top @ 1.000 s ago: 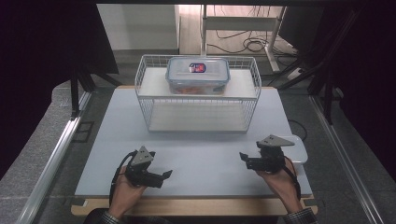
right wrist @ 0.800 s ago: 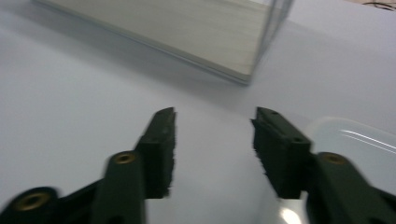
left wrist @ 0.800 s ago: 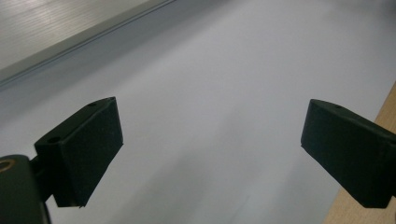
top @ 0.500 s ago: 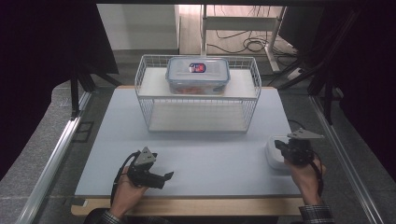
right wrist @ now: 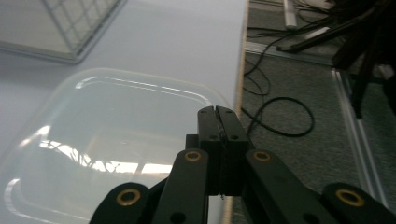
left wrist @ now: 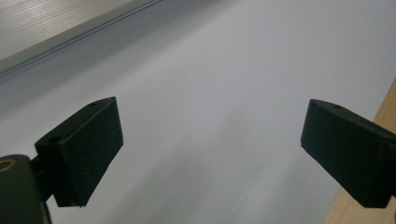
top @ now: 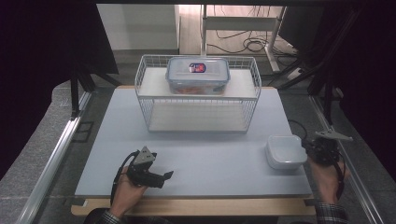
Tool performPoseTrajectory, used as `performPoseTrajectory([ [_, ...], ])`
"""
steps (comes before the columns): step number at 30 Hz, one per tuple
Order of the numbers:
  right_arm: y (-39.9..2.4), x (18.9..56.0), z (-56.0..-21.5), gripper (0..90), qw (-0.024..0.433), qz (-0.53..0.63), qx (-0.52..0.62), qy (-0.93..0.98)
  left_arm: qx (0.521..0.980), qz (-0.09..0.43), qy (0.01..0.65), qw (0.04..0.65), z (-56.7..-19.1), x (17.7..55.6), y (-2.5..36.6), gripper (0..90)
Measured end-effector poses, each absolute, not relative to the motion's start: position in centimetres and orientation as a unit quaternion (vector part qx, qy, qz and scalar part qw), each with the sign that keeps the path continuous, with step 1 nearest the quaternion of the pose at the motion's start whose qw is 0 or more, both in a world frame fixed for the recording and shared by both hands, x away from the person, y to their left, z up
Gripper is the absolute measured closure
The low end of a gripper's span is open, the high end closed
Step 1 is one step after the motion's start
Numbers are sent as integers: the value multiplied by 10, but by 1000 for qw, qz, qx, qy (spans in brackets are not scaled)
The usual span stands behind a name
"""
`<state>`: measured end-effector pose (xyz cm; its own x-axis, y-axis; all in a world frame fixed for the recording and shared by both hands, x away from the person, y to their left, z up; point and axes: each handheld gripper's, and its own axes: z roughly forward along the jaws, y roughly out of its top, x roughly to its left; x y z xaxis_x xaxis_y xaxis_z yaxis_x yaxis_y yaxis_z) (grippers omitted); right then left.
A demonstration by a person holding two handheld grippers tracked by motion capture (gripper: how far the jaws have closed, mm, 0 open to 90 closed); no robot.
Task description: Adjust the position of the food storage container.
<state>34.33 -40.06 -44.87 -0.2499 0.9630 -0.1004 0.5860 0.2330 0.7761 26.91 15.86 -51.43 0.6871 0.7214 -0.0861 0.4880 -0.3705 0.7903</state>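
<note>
White table (top: 210, 158) seen from above, with a wire basket rack (top: 198, 93) standing at its far middle and a clear lidded food container (top: 198, 74) resting on the rack's upper shelf, a red-and-blue label on its lid. Left gripper (top: 164, 176) held low over the near-left part of the table by the left hand (top: 126, 189), jaws spread wide with nothing but bare tabletop between them, as confirmed in the left gripper view (left wrist: 210, 154), where the wooden table edge (left wrist: 373, 205) appears at the lower right. Shallow white square container (top: 286, 151) lying on the table near its right edge, well apart from the rack. Right gripper (top: 309, 148) held by the right hand (top: 327, 175) at the table's right edge, just beside the white container's right side, grey three-cornered plate on top. In the right gripper view, jaws (right wrist: 219, 122) pressed flat together, tips at the container's (right wrist: 107, 140) near rim; whether the rim is pinched between them cannot be told. Grey floor and black cables (right wrist: 280, 116) beyond the table edge.
</note>
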Motion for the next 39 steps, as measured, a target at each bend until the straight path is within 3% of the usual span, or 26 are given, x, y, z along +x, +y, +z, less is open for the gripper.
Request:
performPoseTrajectory([
  [6, -414, 345, -454, 898, 309, 297, 549, 717, 814, 137, 373, 423, -515, 269, 159, 56],
  [20, -416, 350, -465, 898, 282, 294, 558, 723, 816, 130, 374, 421, -516, 270, 159, 55],
  [39, -374, 350, -467, 898, 235, 316, 521, 757, 818, 129, 373, 418, -516, 270, 158, 56],
])
